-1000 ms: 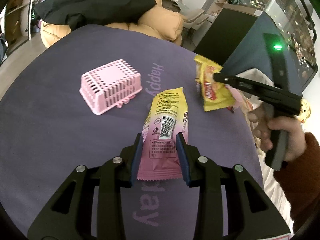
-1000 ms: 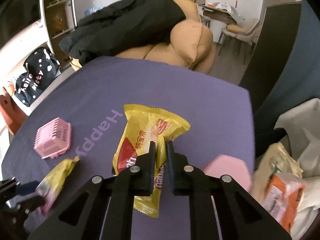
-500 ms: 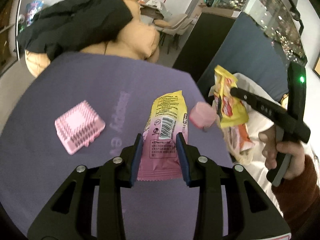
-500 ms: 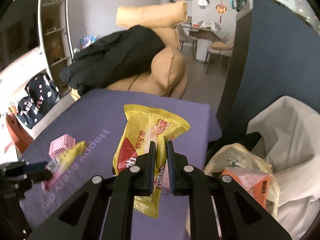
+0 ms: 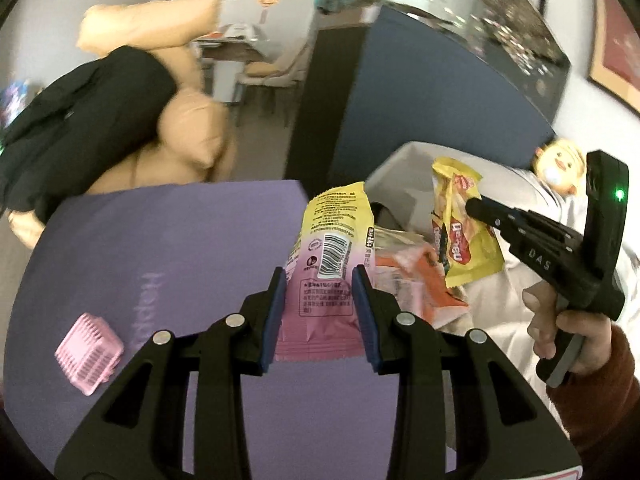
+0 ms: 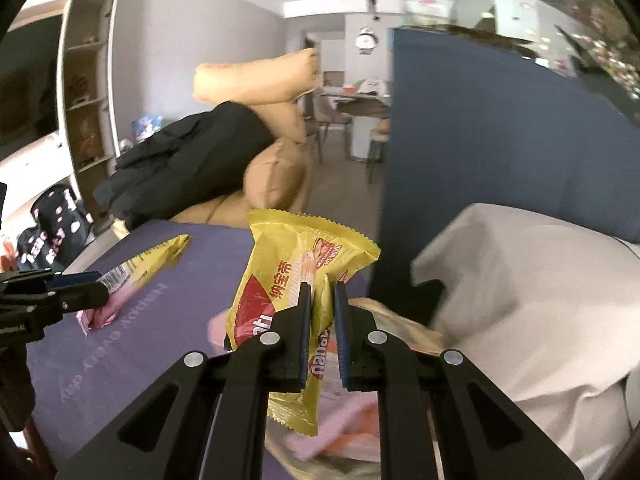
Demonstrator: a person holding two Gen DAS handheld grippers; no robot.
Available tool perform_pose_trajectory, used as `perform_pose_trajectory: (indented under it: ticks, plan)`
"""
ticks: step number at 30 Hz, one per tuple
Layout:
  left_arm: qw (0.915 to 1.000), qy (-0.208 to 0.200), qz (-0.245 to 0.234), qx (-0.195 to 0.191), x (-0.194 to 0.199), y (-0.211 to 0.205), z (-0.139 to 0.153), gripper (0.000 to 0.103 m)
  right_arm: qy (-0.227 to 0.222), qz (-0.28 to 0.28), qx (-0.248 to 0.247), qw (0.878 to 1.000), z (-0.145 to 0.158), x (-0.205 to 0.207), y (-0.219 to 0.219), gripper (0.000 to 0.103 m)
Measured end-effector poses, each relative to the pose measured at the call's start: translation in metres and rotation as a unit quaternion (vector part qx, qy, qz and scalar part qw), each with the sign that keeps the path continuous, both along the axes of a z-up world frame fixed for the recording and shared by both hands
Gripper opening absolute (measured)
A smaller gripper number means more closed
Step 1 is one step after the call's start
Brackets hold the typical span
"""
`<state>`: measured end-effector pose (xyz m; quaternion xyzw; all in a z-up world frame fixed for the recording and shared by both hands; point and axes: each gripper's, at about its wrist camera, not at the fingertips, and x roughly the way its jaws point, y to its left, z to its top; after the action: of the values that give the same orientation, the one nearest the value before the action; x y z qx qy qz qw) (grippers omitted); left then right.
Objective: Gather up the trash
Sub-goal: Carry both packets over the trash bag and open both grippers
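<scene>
Carrying: two snack wrappers lifted clear of the purple table (image 5: pixel 192 248), one in each gripper.
Left gripper (image 5: pixel 320 312): clamped across the pink-and-yellow wrapper (image 5: pixel 328 256) near its pink end; long axis runs away from the camera, yellow end far.
Right gripper (image 6: pixel 320 320): jaws narrow, pinching the yellow wrapper (image 6: pixel 296 280), which hangs crumpled above and below the pads.
Landmark: white trash bag (image 6: pixel 520 288), beside the table's far corner, orange and pale packets already in its mouth.
Key relation: yellow wrapper hangs over the bag's mouth; pink-and-yellow one sits at the table edge, bag just beyond and right.
Nearer hand: right.
Left behind: pink basket (image 5: pixel 89 353), on the table well away from the bag.
</scene>
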<state>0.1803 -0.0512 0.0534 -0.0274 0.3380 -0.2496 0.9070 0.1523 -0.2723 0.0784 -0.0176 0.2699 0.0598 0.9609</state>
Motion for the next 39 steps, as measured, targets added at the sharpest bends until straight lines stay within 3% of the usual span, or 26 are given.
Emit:
perform_pose_trajectory:
  ticks: [5,12,16,23,30,35,39]
  plan:
    - [0.9987,0.013,-0.048,-0.001,0.006,-0.048,-0.006,0.032,-0.017,-0.040,0.003,0.999,0.002,-0.018,-0.048,0.012]
    - [0.9892,0.078,-0.122,-0.020,0.033,-0.109,-0.035,0.032,-0.024,-0.082,0.009,0.996,-0.008,-0.033,-0.098,0.012]
    - [0.9850,0.114,-0.128,0.019,0.054,-0.151,-0.066,0.032,-0.018,-0.100,0.025,0.995,-0.019,-0.039,-0.121,0.012]
    - [0.9835,0.108,-0.124,0.075,0.073,-0.197,-0.103,0.035,-0.006,-0.113,0.046,0.992,-0.034,-0.042,-0.141,0.012]
    - [0.9843,0.131,-0.119,-0.002,0.073,-0.162,-0.088,0.052,-0.003,-0.098,0.053,0.994,-0.039,-0.040,-0.135,0.012]
    - [0.9947,0.082,-0.056,-0.029,0.055,-0.108,-0.056,0.055,0.022,-0.036,0.083,0.996,-0.054,-0.016,-0.104,0.012]
    - [0.9976,0.063,-0.009,-0.026,0.039,-0.072,-0.045,0.055,0.069,-0.016,0.051,0.996,-0.088,0.020,-0.074,0.012]
